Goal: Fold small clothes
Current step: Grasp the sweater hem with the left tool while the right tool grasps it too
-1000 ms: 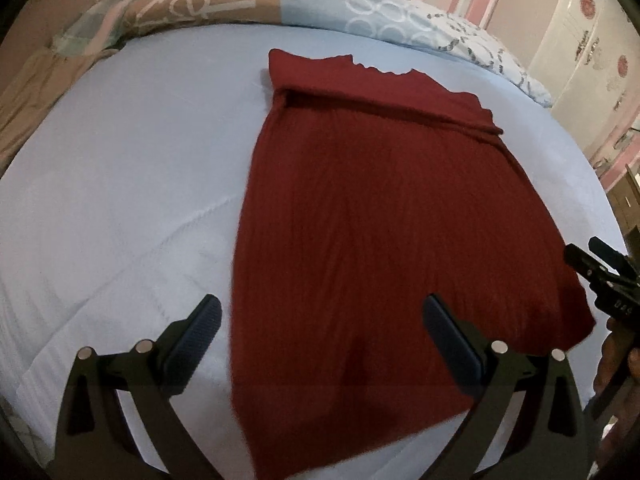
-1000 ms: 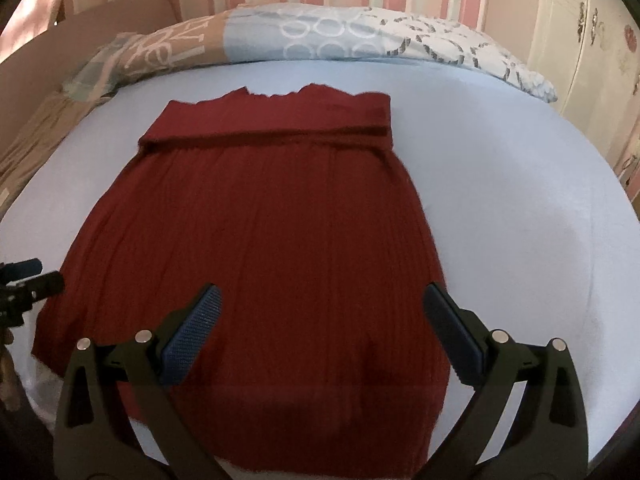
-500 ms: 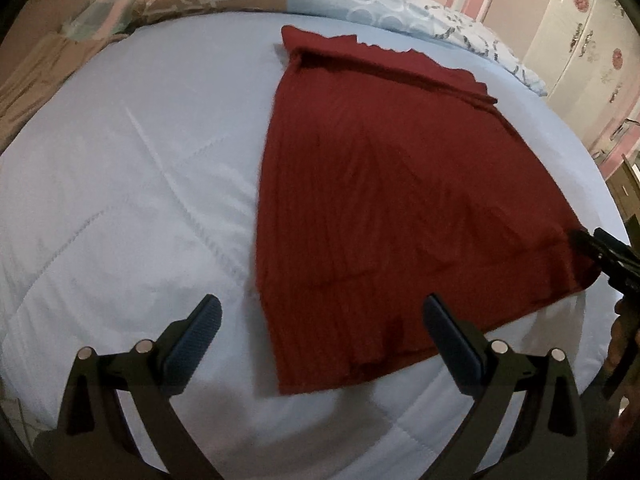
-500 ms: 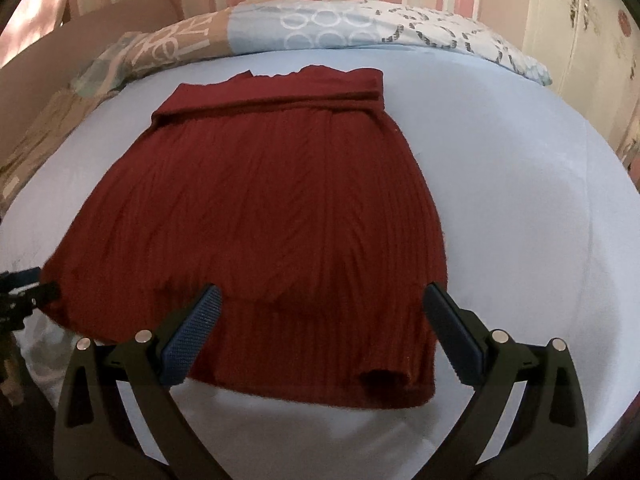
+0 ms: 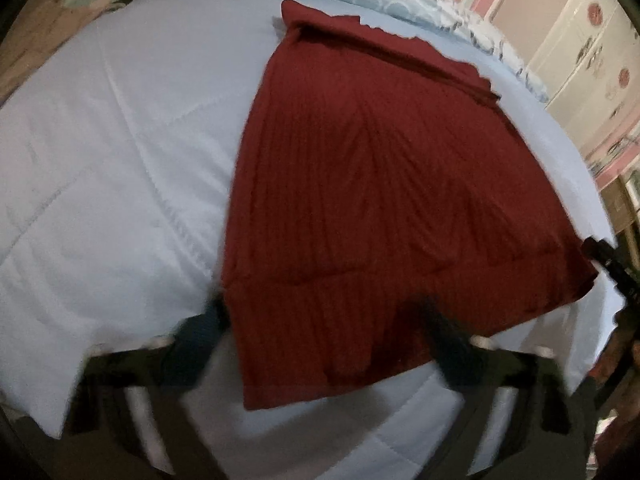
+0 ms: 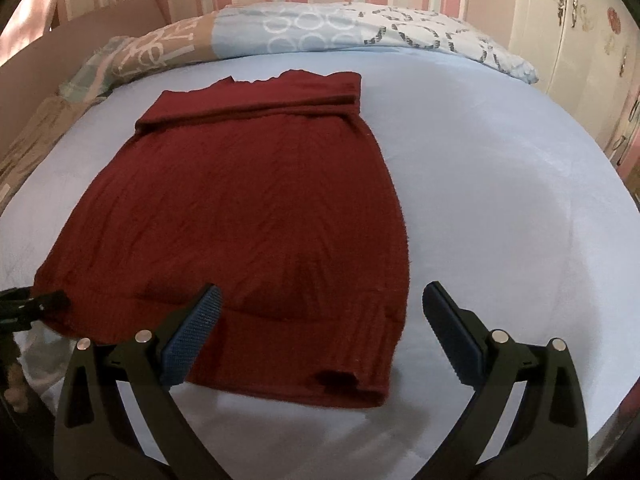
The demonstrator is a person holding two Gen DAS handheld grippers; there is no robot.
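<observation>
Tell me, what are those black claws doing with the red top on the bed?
A person holds a gripper in each hand and is about to fold the red top, which lies flat on the bed. The left gripper is closing its jaws around the near corner of the hem. The right gripper hangs open above the other near corner, not touching yet. The far end is already turned over in a band; no other fold shows.

Left hand-held gripper (image 5: 324, 340) lower than before, jaws closing around red garment (image 5: 384, 200) hem
</observation>
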